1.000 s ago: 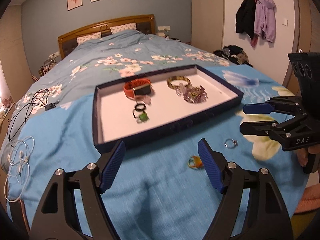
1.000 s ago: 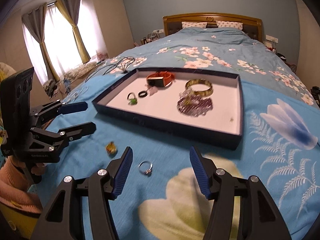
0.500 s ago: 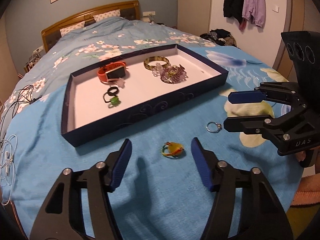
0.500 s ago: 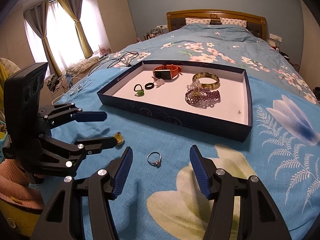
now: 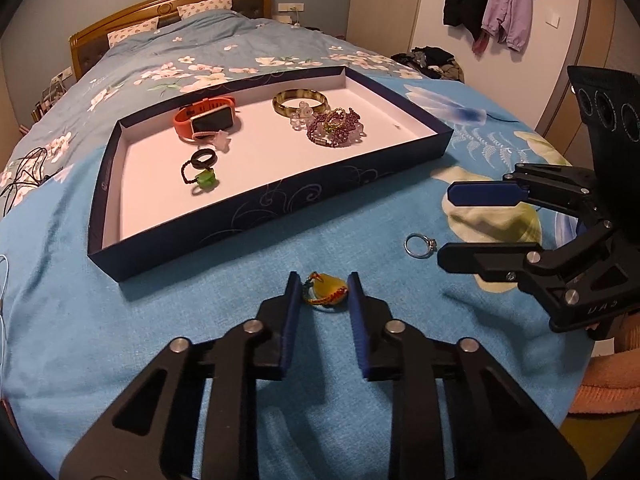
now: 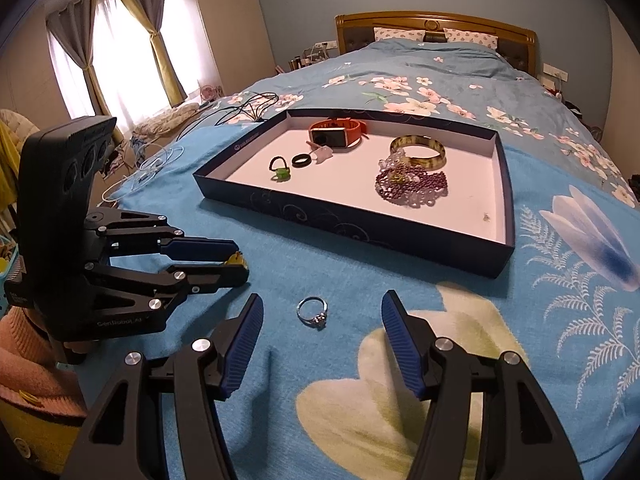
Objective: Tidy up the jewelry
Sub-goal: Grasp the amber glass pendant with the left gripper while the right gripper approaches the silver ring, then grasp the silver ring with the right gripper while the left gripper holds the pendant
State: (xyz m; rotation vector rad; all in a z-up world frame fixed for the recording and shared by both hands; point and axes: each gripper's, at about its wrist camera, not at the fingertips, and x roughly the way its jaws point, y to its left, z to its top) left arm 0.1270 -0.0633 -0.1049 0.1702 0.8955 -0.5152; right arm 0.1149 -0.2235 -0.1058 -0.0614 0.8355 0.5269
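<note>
Closing on the yellow pendant (image 5: 326,289) with our left gripper (image 5: 324,292), we have its blue pads on either side of the stone, which lies on the blue bedspread (image 5: 200,340) just in front of the tray's near wall. The jaws are narrowed right around it, but we cannot tell whether they already pinch it or have a sliver of gap left. To do this well, we judge, we should squeeze across the body of the stone, not the red-and-green cord looped around it, and keep the fingertips low against the cloth so the small piece does not pop out sideways. A straight lift before any travel should keep the cord from dragging in the plush fabric.

Our right gripper (image 6: 322,334) hangs wide apart and holds nothing, with the silver ring (image 6: 313,312) lying on the bedspread between its fingertips, touched by neither.

The dark blue tray (image 5: 280,204) is the likely goal. Its near wall stands between the pendant and the pale floor, so we must clear that rim. Inside, the front left part is bare; the green-stone ring (image 5: 204,180), black ring (image 5: 203,158) and orange watch (image 5: 206,120) sit further back, the bangle (image 5: 300,98) and purple beads (image 5: 334,128) to the right.

The two grippers are near each other, so our left should rise forward, away from the right.
</note>
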